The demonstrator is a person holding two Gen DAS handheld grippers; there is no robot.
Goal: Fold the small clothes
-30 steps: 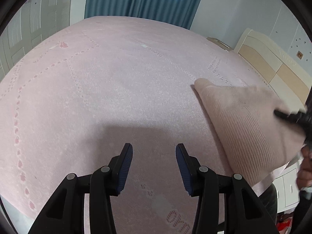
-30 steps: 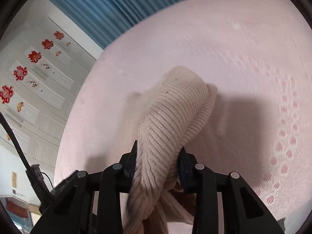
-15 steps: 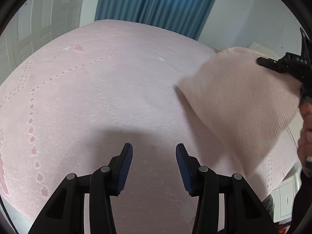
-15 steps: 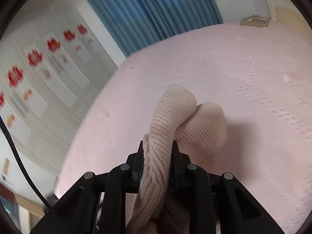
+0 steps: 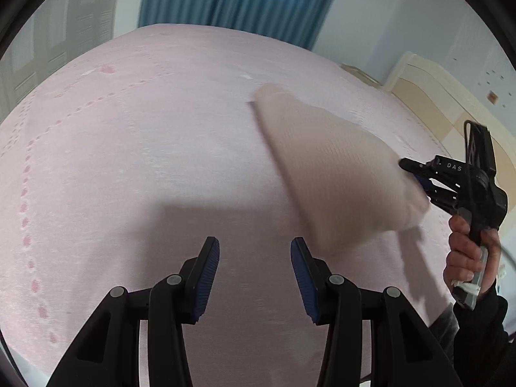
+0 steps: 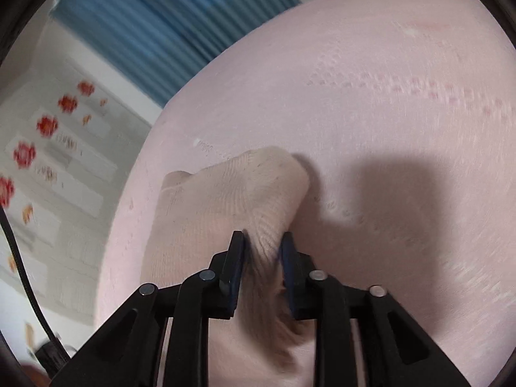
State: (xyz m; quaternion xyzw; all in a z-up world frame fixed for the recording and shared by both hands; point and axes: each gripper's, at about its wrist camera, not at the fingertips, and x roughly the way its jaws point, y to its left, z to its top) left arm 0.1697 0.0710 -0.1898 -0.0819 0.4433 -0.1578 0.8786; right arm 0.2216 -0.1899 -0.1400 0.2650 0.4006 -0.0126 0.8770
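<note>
Left wrist view: the left tool (image 5: 254, 274) hangs spread and empty over the near part of the pink bed (image 5: 145, 161), nothing between its blue pads. Toward the bed's right edge, the beige knitted garment (image 5: 332, 174) slopes from the right tool (image 5: 416, 177), which a hand (image 5: 467, 251) carries, down to the bedspread, where its far corner seems to touch. Half a second ago the cloth was lifted high, with that tool near the top of the frame; now tool and cloth have come down toward the bed. A headboard (image 5: 435, 96) and blue curtain (image 5: 242, 0) stand beyond the far edge.

Right wrist view: the right tool (image 6: 262, 267) pinches a bunched fold of the garment (image 6: 232, 193), and its jaws are opening a little with the cloth between them. The rest of the knit now spreads forward and left across the bed (image 6: 387, 96), flatter than the tight roll it made a moment ago. Motion blur hides finer detail.

Judging from this, the garment is being laid out, and folding proper has not begun; the idle left tool will probably be needed on a free corner.
</note>
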